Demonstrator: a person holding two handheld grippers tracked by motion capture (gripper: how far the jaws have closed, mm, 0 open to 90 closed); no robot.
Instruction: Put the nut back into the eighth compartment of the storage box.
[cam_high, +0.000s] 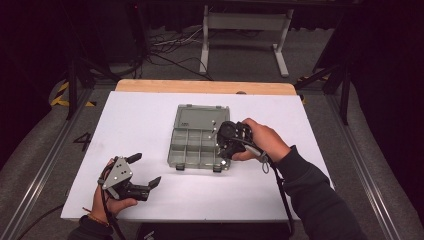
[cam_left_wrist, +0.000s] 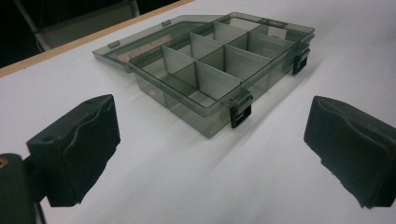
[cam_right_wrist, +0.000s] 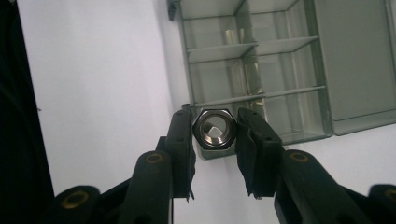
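Observation:
A smoky grey plastic compartment box (cam_high: 174, 145) lies open in the middle of the white table, its lid (cam_high: 200, 116) flat behind it. My right gripper (cam_high: 222, 142) hovers over the box's right side. In the right gripper view it (cam_right_wrist: 214, 136) is shut on a steel hex nut (cam_right_wrist: 214, 128), held above a compartment near the box wall (cam_right_wrist: 187, 70). My left gripper (cam_high: 146, 169) rests open at the table's front left, well apart from the box. Its two pads (cam_left_wrist: 77, 149) frame the box's latched front wall (cam_left_wrist: 205, 119) with nothing between them.
The white table top (cam_high: 145, 110) ends in a wooden strip (cam_high: 200, 86) at the back. Behind it stand a white metal frame (cam_high: 245, 22) and loose cables (cam_high: 170, 45) on the floor. Black latches (cam_left_wrist: 240, 114) stick out from the box front.

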